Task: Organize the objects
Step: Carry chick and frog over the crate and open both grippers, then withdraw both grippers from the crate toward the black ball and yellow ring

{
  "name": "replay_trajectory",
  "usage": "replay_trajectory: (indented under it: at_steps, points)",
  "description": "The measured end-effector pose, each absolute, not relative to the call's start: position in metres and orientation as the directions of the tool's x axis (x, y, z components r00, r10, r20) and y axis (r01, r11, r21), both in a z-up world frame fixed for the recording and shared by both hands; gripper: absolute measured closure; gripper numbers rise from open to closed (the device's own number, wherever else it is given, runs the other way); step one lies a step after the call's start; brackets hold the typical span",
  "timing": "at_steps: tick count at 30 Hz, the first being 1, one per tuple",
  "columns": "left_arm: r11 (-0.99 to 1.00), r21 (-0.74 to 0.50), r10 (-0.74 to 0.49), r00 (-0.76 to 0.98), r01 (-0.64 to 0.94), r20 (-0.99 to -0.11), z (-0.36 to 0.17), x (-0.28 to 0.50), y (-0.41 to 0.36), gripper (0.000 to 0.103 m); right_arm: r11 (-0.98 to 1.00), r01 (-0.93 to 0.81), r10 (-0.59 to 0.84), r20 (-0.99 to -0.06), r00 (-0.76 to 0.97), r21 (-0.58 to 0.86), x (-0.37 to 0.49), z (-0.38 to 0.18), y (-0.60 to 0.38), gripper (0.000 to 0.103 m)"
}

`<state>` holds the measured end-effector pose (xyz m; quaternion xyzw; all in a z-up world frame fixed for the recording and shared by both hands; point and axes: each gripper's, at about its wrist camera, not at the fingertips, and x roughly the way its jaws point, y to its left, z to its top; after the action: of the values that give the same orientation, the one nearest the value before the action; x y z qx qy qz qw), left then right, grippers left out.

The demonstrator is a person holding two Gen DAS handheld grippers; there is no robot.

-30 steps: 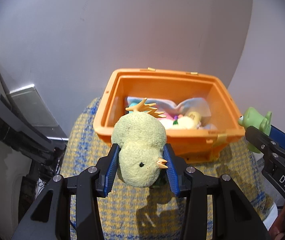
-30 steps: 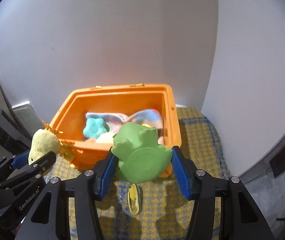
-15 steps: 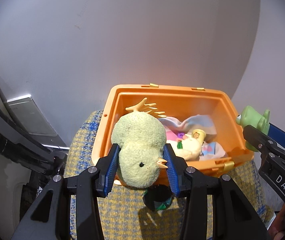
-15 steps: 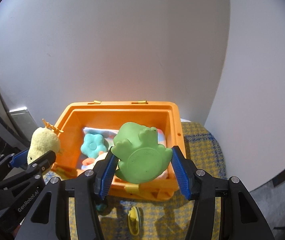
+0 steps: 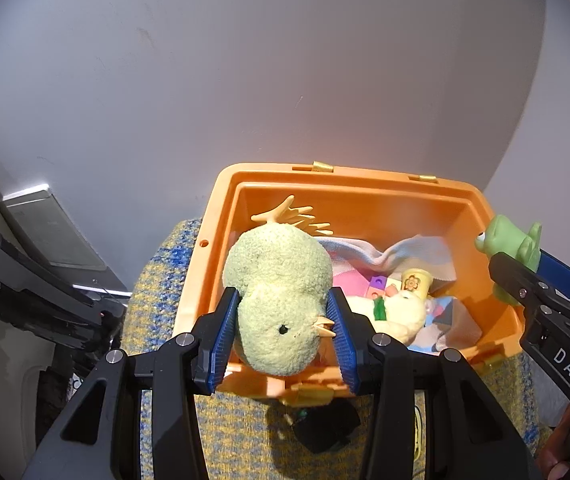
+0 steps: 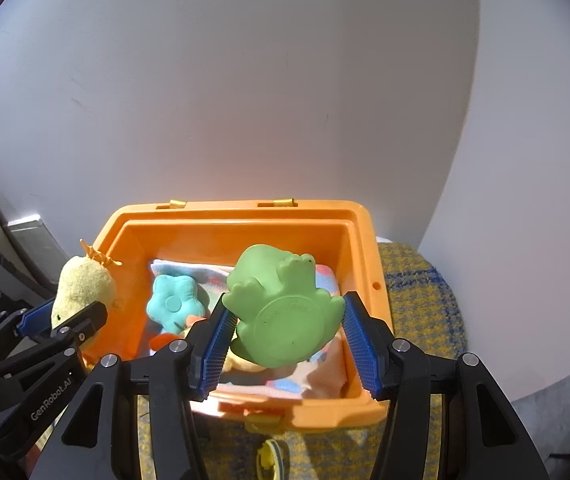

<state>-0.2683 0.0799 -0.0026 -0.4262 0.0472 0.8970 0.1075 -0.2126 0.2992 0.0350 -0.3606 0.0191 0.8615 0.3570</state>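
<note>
My left gripper (image 5: 283, 334) is shut on a yellow plush chick (image 5: 279, 300) with an orange crest, held above the left side of an open orange bin (image 5: 349, 182). My right gripper (image 6: 285, 340) is shut on a green rubber frog (image 6: 283, 308), bottom towards the camera, held above the bin (image 6: 241, 216). The frog also shows at the right edge of the left wrist view (image 5: 511, 242), and the chick at the left of the right wrist view (image 6: 83, 280). The bin holds a pastel cloth (image 5: 385, 252), a teal plush flower (image 6: 175, 294) and other small toys.
The bin stands on a yellow and blue woven cloth (image 6: 421, 300) against a pale wall. A dark small object (image 5: 325, 426) and a yellow item (image 6: 271, 458) lie on the cloth in front of the bin. Dark furniture stands at the left (image 5: 33, 280).
Both grippers have risen and moved forward over the bin, still holding the chick and the frog. The bin's inside now shows more from above.
</note>
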Motion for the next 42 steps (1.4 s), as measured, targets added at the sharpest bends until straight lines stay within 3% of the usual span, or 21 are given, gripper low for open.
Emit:
replay_trajectory:
  at_steps: [7, 8, 9, 11, 13, 21, 42]
  points:
    - [-0.97, -0.005, 0.153, -0.599, -0.242, -0.786, -0.008, -0.275, 0.083, 0.058, -0.741, -0.633, 0.599, -0.647, -0.471, -0.226, -0.217, 0.029, 0.307, 0.048]
    - [-0.971, 0.003, 0.146, -0.603, -0.238, -0.784, -0.008, -0.275, 0.084, 0.049, -0.737, -0.636, 0.603, -0.645, -0.469, -0.227, -0.216, 0.03, 0.306, 0.048]
    - [-0.973, 0.016, 0.131, -0.611, -0.23, -0.781, -0.007, -0.275, 0.085, 0.03, -0.737, -0.636, 0.605, -0.643, -0.47, -0.228, -0.215, 0.03, 0.306, 0.045]
    - [-0.978, 0.04, 0.104, -0.641, -0.206, -0.761, -0.001, -0.27, 0.085, 0.01, -0.728, -0.643, 0.619, -0.63, -0.468, -0.238, -0.213, 0.033, 0.304, 0.024]
    - [-0.979, 0.051, 0.095, -0.661, -0.199, -0.745, 0.005, -0.266, 0.086, 0.01, -0.718, -0.654, 0.633, -0.613, -0.473, -0.237, -0.21, 0.037, 0.302, 0.014]
    - [-0.982, 0.048, 0.087, -0.664, -0.182, -0.742, 0.016, -0.253, 0.086, 0.004, -0.689, -0.689, 0.658, -0.591, -0.466, -0.224, -0.195, 0.049, 0.299, 0.01]
    - [-0.984, 0.077, 0.059, -0.703, -0.161, -0.708, 0.035, -0.199, 0.076, 0.0, -0.646, -0.725, 0.702, -0.558, -0.443, -0.237, -0.138, 0.06, 0.272, 0.001]
